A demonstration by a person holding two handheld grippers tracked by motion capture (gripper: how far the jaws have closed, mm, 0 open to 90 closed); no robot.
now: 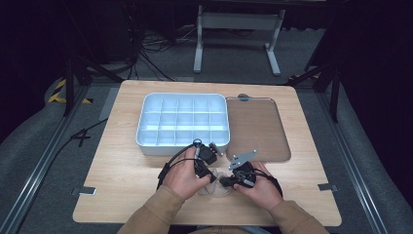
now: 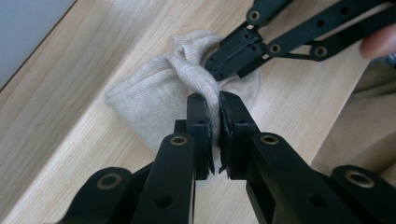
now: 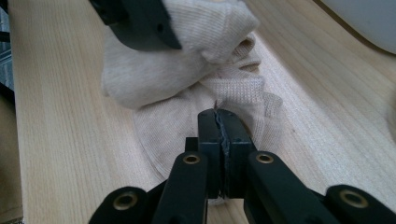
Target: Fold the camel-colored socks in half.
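Pale wooden tabletop [image 1: 126,175], lower centre: both tongs clamped on cream knitted sock [image 2: 154,93] (mid-fold, seemingly); next, likely tucking cuff over.

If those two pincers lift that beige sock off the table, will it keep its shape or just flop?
Probably flop: the sock is soft knit, already bunched and folded where the left gripper and right gripper pinch it. It looks light for its size, lying thin and flat on the table. The ribbed fabric seems unlikely to slip from closed jaws, and it won't roll.
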